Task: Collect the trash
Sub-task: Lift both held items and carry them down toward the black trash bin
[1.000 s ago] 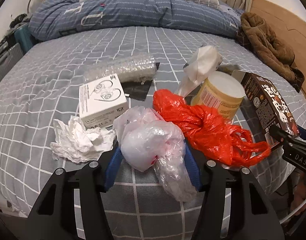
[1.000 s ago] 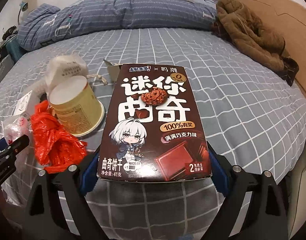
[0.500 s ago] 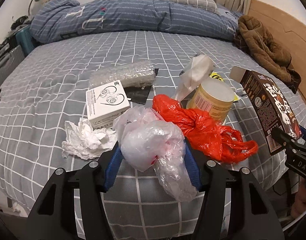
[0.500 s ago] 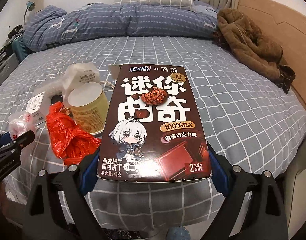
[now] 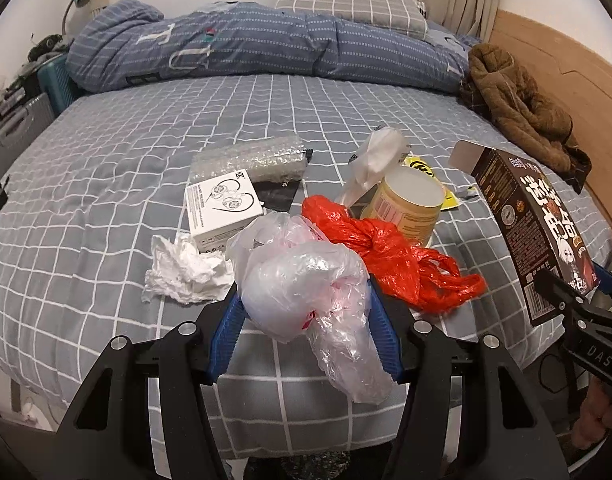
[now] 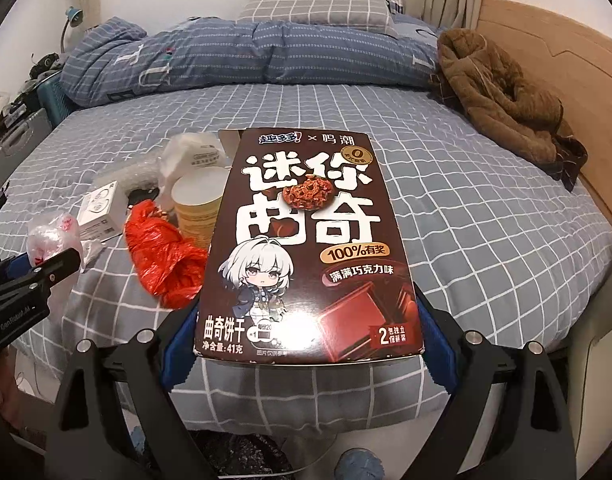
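Left wrist view: left gripper clamps a crinkly clear plastic bag above the checked bed. Right wrist view: right gripper, jaws wide, grips a flat glossy brown cookie box over the bed's edge.

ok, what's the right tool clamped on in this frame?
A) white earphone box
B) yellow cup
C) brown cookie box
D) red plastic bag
C: the right tool has its blue pads against both sides of the brown cookie box, holding it above the bed; the red plastic bag, yellow cup and white earphone box all lie on the bed.
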{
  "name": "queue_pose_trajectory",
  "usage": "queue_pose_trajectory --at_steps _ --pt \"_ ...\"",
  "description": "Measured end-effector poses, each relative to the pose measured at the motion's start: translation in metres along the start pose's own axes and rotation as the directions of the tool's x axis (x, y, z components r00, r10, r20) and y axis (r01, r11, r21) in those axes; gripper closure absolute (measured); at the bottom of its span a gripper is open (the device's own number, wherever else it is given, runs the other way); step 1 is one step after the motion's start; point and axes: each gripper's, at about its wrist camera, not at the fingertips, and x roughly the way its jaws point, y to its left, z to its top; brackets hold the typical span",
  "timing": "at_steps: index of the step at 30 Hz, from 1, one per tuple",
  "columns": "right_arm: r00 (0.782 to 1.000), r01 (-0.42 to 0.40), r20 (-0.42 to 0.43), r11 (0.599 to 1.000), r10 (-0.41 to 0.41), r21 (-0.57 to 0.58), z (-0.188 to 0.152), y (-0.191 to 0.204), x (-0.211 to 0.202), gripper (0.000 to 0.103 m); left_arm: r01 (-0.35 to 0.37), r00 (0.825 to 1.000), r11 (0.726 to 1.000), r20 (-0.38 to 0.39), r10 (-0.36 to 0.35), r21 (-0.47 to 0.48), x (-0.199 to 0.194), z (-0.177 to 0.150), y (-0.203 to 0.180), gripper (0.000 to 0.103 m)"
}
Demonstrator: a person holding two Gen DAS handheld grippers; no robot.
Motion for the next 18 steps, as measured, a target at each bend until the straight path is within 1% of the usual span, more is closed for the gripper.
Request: queue_pose_trajectory --at_steps 18 --pt "0.998 -0.020 0.066 1.000 0.019 0.005 -0.021 0.002 -0.043 0.016 0.017 0.999 1.000 0.033 -0.016 -0.001 -0.046 -0.032 0.002 0.046"
